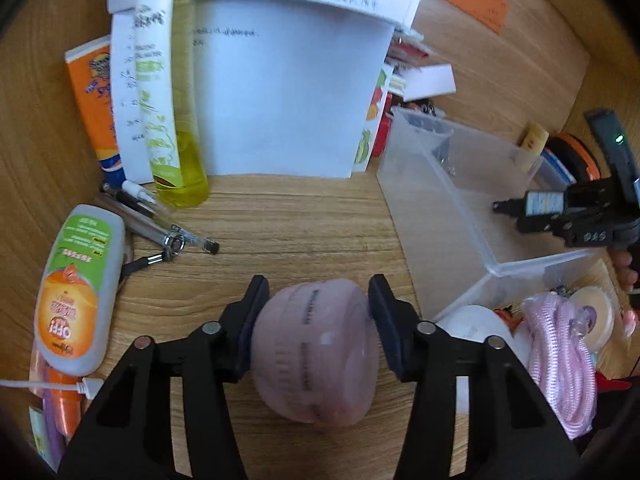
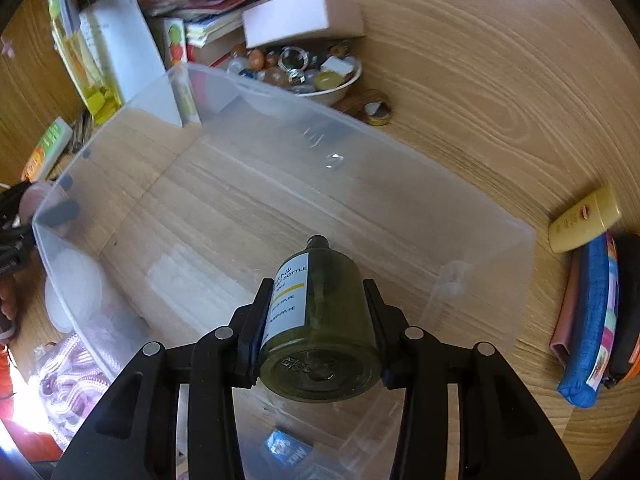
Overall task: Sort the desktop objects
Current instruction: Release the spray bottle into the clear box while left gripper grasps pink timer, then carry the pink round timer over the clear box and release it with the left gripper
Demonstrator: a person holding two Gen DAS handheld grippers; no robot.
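Note:
My left gripper (image 1: 318, 304) is shut on a round pink tape-measure case (image 1: 316, 356) and holds it above the wooden desk, left of a clear plastic bin (image 1: 448, 216). My right gripper (image 2: 318, 300) is shut on a small dark green bottle (image 2: 320, 320) with a white label, its neck pointing forward over the same clear bin (image 2: 280, 184). The right gripper with the bottle also shows in the left wrist view (image 1: 560, 208), over the bin's right side. The bin's floor looks bare.
White papers (image 1: 280, 96), a yellow bottle (image 1: 176, 120), an orange tube (image 1: 96, 96), an OFF bottle (image 1: 80, 288) and pens (image 1: 160, 228) lie left. A bowl of beads (image 2: 308, 76), a white box (image 2: 300, 16), books, a yellow tube (image 2: 584, 220) and pouches (image 2: 592, 320) surround the bin.

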